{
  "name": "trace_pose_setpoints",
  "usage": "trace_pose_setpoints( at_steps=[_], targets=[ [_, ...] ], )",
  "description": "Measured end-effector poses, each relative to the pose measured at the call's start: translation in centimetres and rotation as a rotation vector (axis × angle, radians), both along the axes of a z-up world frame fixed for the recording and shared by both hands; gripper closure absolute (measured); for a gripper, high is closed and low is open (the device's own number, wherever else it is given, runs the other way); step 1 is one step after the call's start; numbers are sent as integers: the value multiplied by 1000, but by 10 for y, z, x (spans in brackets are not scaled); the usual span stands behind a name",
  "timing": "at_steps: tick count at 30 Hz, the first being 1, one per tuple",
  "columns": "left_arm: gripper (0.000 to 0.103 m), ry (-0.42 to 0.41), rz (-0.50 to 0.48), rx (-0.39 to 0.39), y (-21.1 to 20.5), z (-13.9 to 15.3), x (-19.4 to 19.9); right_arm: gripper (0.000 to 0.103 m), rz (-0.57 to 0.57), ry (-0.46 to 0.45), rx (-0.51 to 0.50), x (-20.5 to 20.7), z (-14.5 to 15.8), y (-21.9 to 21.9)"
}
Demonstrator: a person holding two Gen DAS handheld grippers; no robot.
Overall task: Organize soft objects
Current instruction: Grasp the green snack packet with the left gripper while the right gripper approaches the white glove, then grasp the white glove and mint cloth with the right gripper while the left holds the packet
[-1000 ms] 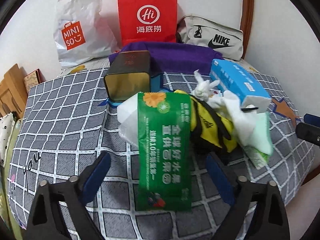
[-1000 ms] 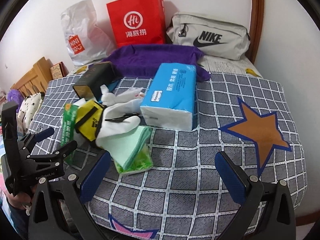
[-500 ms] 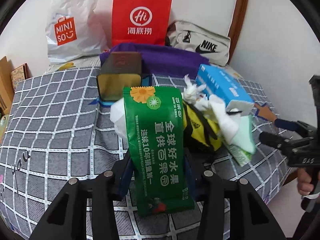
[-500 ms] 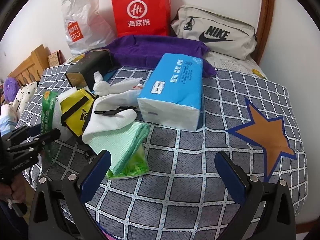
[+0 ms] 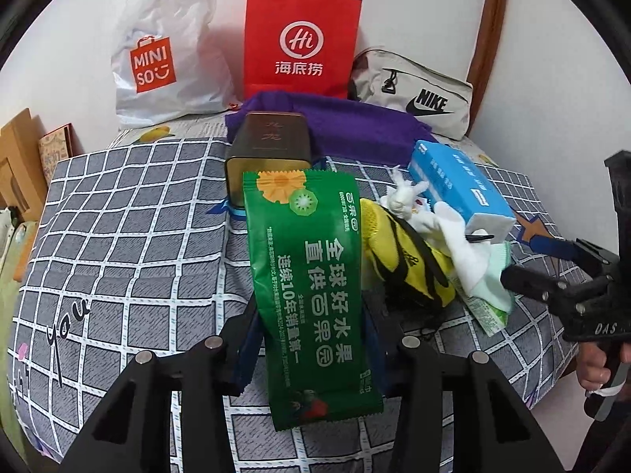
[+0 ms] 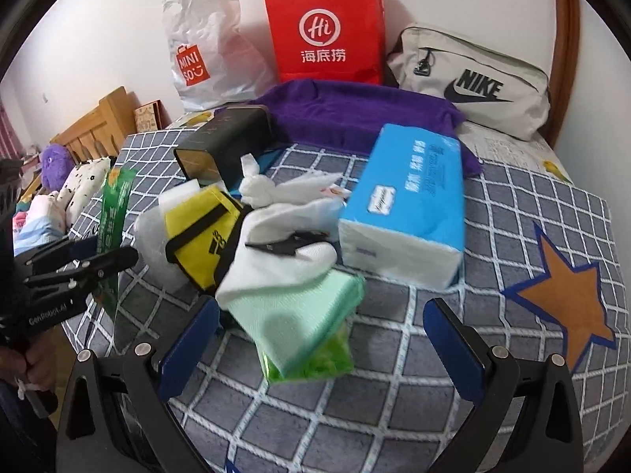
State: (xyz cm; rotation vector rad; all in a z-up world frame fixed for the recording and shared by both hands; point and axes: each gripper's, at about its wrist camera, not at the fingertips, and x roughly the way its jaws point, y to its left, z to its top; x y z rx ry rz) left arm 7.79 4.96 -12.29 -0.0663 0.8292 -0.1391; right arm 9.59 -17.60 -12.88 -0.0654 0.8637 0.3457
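My left gripper (image 5: 309, 339) is shut on a green plastic bag (image 5: 309, 287) and holds it off the checked bedspread; it also shows in the right wrist view (image 6: 112, 232). Beside it lies a pile: a yellow mesh bag (image 5: 406, 260), white cloths (image 6: 284, 220), a light green cloth (image 6: 292, 311) on a green packet, and a blue tissue pack (image 6: 410, 209). My right gripper (image 6: 321, 343) is open just before the light green cloth, touching nothing.
A dark tin box (image 5: 268, 149) stands behind the pile. A purple towel (image 6: 355, 110), a red paper bag (image 5: 301, 47), a white Miniso bag (image 5: 161, 55) and a grey Nike pouch (image 6: 473, 79) line the wall. A wooden headboard (image 6: 94, 126) is at the left.
My left gripper closed on the green bag and lifted it up off the bed. My right gripper moved in closer to the light green cloth.
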Motion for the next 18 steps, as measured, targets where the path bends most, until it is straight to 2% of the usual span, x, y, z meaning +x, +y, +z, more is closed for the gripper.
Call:
trace_pose_setpoints(
  at_steps=[4, 9, 16, 18],
  targets=[
    [60, 5, 12, -11, 6, -1, 1, 9, 19, -23, -3, 9, 5, 7],
    [60, 13, 16, -29, 9, -3, 2, 10, 78, -16, -18, 11, 4, 21],
    [60, 30, 5, -43, 8, -8, 7, 10, 86, 52, -53, 17, -23, 32],
    [60, 34, 2, -40, 8, -9, 8, 21, 80, 59, -60, 22, -29, 31]
  ],
)
